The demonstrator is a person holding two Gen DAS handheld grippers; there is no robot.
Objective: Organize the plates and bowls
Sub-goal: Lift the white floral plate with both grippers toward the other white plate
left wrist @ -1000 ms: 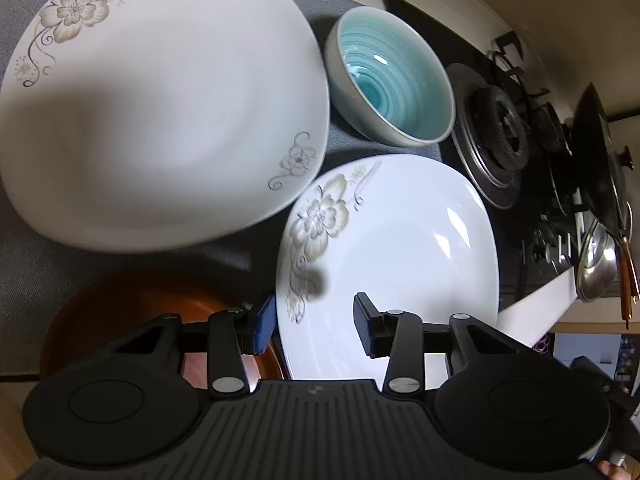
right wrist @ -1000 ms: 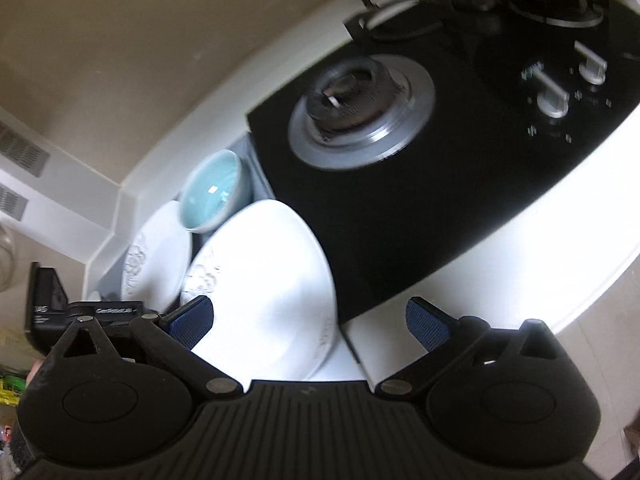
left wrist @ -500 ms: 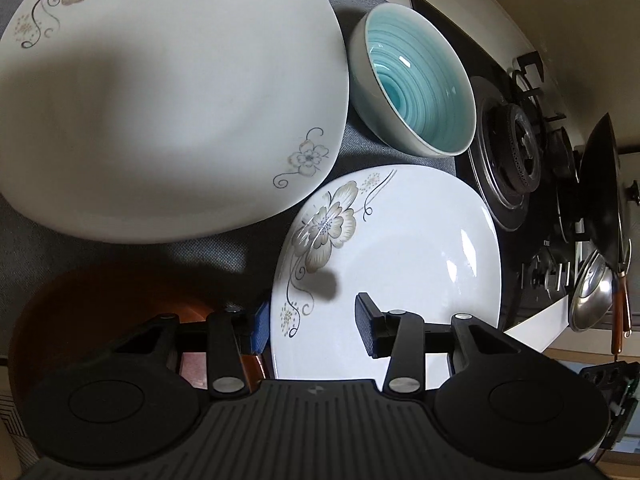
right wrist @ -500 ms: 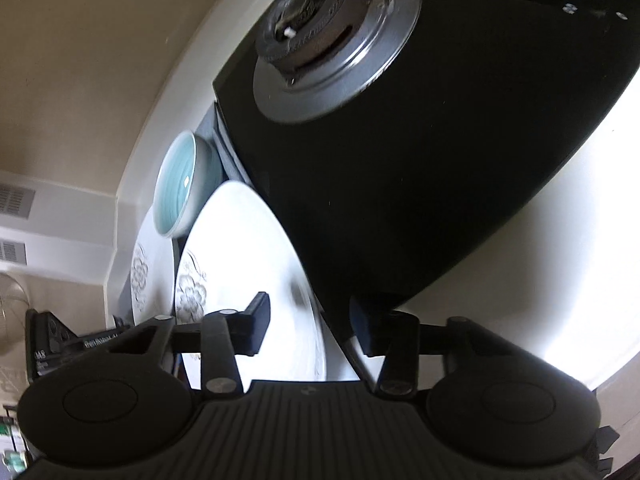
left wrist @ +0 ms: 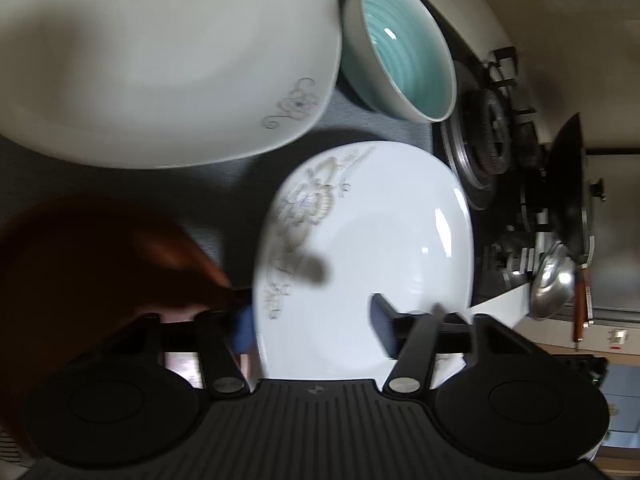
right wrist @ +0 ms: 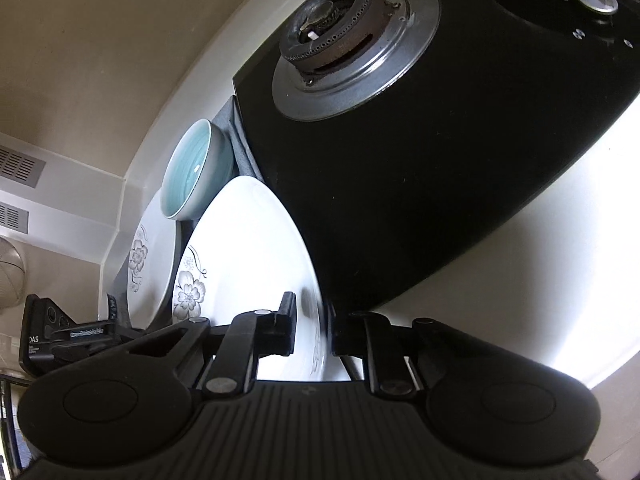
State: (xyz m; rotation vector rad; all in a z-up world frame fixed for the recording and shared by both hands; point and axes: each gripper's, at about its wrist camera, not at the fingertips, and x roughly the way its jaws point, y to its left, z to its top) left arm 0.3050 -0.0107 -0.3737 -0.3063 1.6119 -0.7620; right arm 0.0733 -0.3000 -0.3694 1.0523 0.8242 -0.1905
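Kitchen counter, grey mat [left wrist: 224,184] beside black hob [right wrist: 420,168]: right gripper [right wrist: 312,330] closing on small white floral square plate [left wrist: 372,240] rim, left gripper [left wrist: 316,328] opening astride it, unpinched; thin one-sided hold risks slipping.

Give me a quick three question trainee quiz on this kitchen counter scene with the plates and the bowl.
1. True or false: the teal bowl sits stacked on the small flowered plate.
2. Which gripper's jaws straddle that plate's rim beside the stove: A left, B right?
3. Fill in: the bowl's inside is ____.

Key: 1 false, it stands apart on the grey mat; 2 B, the right gripper, its jaws closing; 3 teal.
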